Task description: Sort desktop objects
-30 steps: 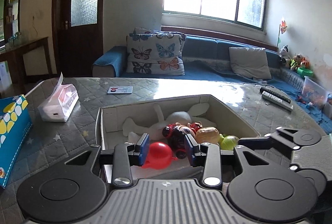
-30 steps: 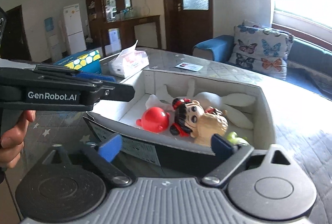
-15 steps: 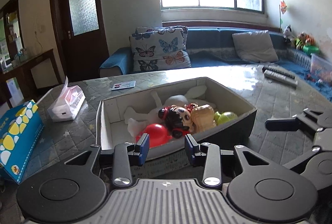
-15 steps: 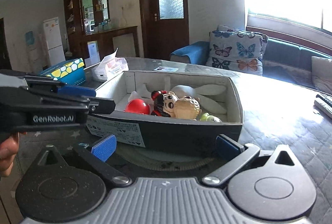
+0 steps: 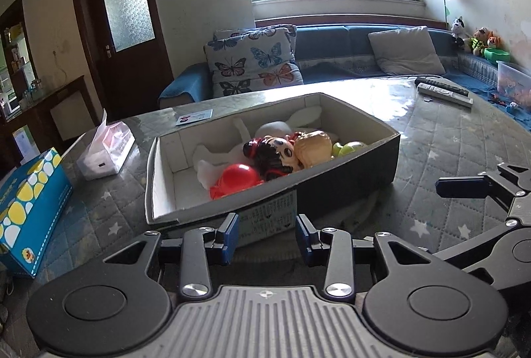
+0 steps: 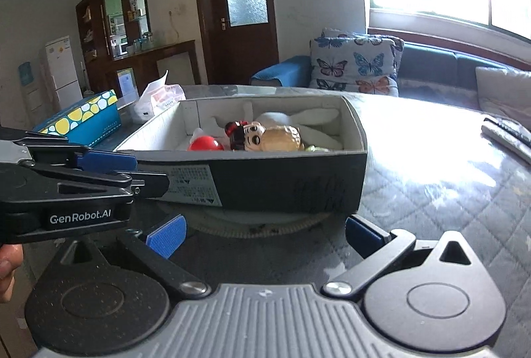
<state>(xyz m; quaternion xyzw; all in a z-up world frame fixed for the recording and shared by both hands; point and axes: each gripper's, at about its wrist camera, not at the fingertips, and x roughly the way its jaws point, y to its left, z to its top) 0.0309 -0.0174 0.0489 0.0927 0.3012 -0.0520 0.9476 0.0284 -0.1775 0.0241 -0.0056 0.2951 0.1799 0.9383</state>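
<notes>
Left wrist, box (image 5: 332, 188) beyond empty left claw (image 5: 267, 237)

Left wrist camera sat low over the table (image 5: 448, 139), just behind its own gripper (image 5: 266, 238), facing the near long wall of the cardboard box (image 5: 348, 185) and, beyond it, the sofa (image 5: 332, 42) and window. Right wrist camera sat equally low, close to the box (image 6: 285, 182), and faced toward the door (image 6: 244, 6) and the cabinet. Both views shared the box, the blue tissue carton (image 5: 30, 205) (image 6: 83, 122) and the butterfly cushion (image 5: 255, 62) (image 6: 355, 66). Each camera caught the other gripper at its frame edge.
</notes>
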